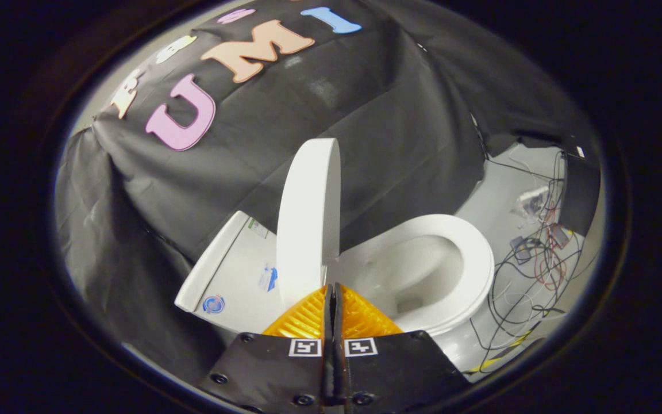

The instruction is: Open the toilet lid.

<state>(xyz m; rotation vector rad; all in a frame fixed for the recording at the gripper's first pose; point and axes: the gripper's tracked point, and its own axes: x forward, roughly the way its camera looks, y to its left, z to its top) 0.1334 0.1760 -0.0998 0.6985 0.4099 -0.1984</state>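
A glossy white plastic toilet lid (pixel 308 218) is seen; the oval seat (pixel 469 253), the bowl (pixel 411 276) and the flat-topped cistern (pixel 233 270) are the same white. Small blue and green stickers (pixel 268 278) are noted on the cistern. Black cloth (pixel 222 167) is recorded behind. Black and red cables (pixel 538 259) are observed on pale grey floor (pixel 497 190).

My one eye, riding above my fingers

I looked down from close above the raised lid (pixel 308 218), facing the bowl (pixel 423 276), my closed fingers (pixel 360 313) lower centre.
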